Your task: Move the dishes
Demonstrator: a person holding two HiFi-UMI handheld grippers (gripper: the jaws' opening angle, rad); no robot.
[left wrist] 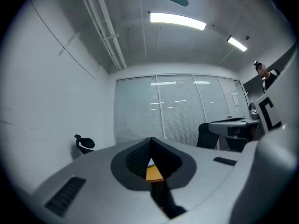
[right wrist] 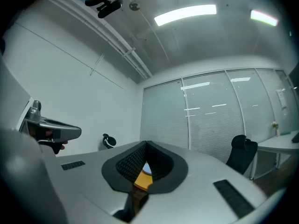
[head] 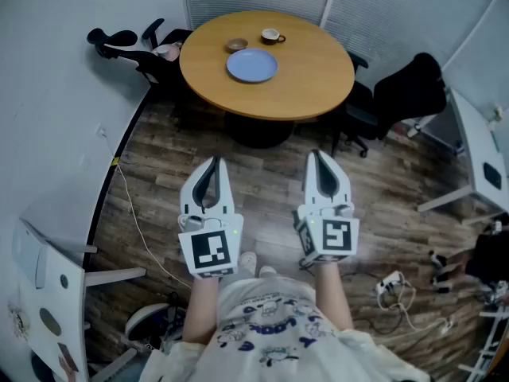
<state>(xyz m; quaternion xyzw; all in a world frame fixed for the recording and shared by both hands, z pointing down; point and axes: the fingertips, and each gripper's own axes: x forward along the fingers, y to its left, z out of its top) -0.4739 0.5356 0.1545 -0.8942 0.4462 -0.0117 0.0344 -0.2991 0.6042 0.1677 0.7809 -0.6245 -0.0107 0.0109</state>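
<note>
Round table point(head: 314, 74) holds plate point(head: 252, 65), bowl point(head: 236, 44), cup point(head: 271, 35); office chairs point(head: 407, 94) flank it.

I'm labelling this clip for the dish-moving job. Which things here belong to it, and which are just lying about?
For the job: blue plate, brown bowl, cup, left hand-held gripper, right hand-held gripper (both shut).
Lying about: black office chair, power strip, white cable.
</note>
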